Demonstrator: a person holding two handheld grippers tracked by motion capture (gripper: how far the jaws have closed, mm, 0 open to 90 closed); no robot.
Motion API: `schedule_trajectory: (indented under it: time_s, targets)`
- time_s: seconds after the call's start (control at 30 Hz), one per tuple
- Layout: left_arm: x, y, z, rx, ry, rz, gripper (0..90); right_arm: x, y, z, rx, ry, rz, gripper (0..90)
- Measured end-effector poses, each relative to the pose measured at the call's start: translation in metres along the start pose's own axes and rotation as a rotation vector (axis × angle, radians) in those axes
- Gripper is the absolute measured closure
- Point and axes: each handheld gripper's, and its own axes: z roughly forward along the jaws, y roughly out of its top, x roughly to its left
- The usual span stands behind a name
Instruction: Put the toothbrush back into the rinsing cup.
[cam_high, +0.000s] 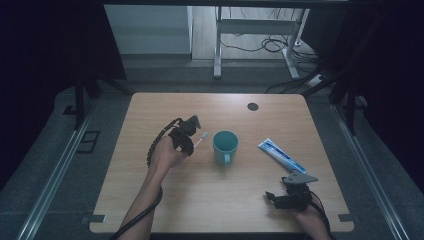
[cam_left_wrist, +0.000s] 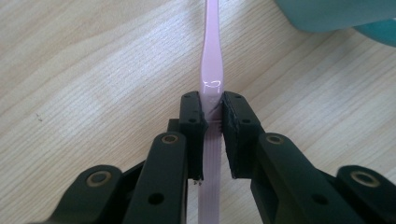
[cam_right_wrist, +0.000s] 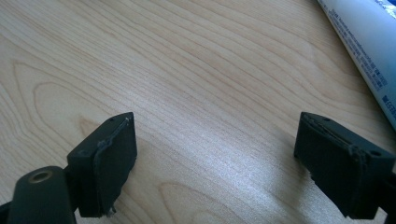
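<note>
A pink toothbrush (cam_left_wrist: 212, 70) lies on the wooden table (cam_high: 165, 200), and my left gripper (cam_left_wrist: 213, 116) is shut on its handle. In the high view that left gripper (cam_high: 192, 135) sits left of a teal mug (cam_high: 225, 147), with the toothbrush (cam_high: 200, 139) pointing toward the mug. The mug's teal edge (cam_left_wrist: 336, 16) shows at the top right of the left gripper view. A white and blue toothpaste tube (cam_high: 281, 155) lies right of the mug. My right gripper (cam_high: 272, 197) rests open near the table's front right; the tube (cam_right_wrist: 369, 42) is to its upper right.
A dark round cable hole (cam_high: 253, 106) sits near the table's far edge. Beyond the table stand a white desk frame (cam_high: 260, 30) and loose cables on the floor. Metal rails run along both sides of the table.
</note>
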Motion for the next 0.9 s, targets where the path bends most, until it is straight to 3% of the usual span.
schedule_trajectory:
  time_s: [0.23,0.53,0.9]
  targets:
    - [-0.001,0.001,-0.008,-0.012,-0.002,0.026,78.8,0.000,0.000,0.000,0.000,0.000,-0.001,12.9]
    - [-0.002,0.002,-0.020,-0.069,-0.016,0.039,78.9,0.000,0.000,0.000,0.001,-0.001,0.000,12.9]
    - [-0.005,0.003,-0.036,-0.159,-0.003,0.072,78.9,0.000,0.000,0.000,0.000,-0.002,-0.001,12.9]
